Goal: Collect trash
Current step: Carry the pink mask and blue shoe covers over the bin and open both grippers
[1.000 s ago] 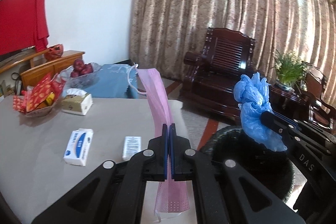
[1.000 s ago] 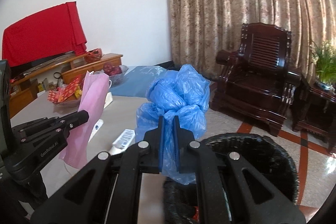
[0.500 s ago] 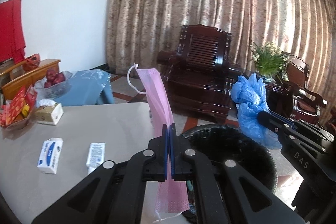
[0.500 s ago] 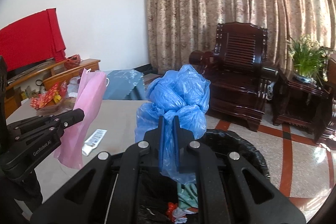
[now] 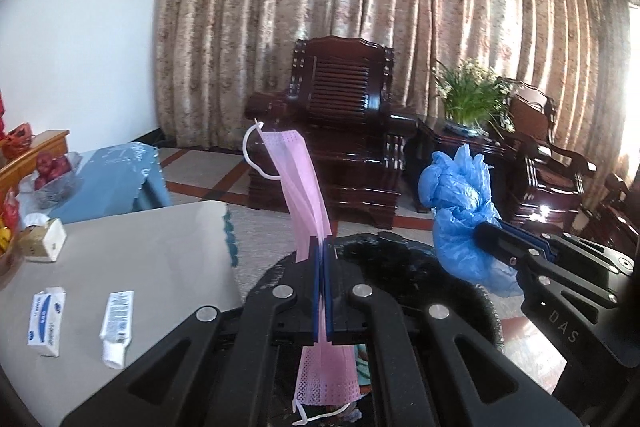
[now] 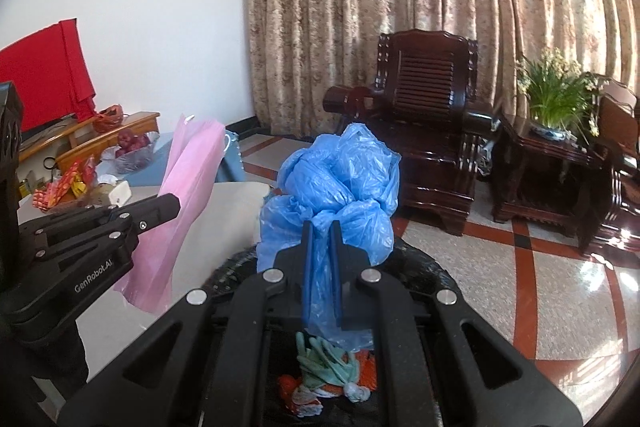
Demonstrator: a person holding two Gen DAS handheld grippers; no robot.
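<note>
My left gripper (image 5: pixel 322 247) is shut on a pink face mask (image 5: pixel 298 183) that stands up above the fingers and hangs below them. It also shows in the right wrist view (image 6: pixel 188 183). My right gripper (image 6: pixel 321 227) is shut on a crumpled blue plastic bag (image 6: pixel 340 183), also seen in the left wrist view (image 5: pixel 460 211). Both grippers hover over a black trash bin (image 5: pixel 416 271) beside the table; its rim shows in the right wrist view (image 6: pixel 424 267), with green and orange trash (image 6: pixel 332 375) inside.
The grey table (image 5: pixel 132 259) at left holds a tissue pack (image 5: pixel 47 319), a white tube (image 5: pixel 116 323) and a tissue box (image 5: pixel 42 239). Dark wooden armchairs (image 5: pixel 340 131) and a potted plant (image 5: pixel 468 99) stand behind the bin, before the curtains.
Both grippers have swung right, away from the table and over the trash bin, still holding the mask and the bag. The bin's contents have come into view.
</note>
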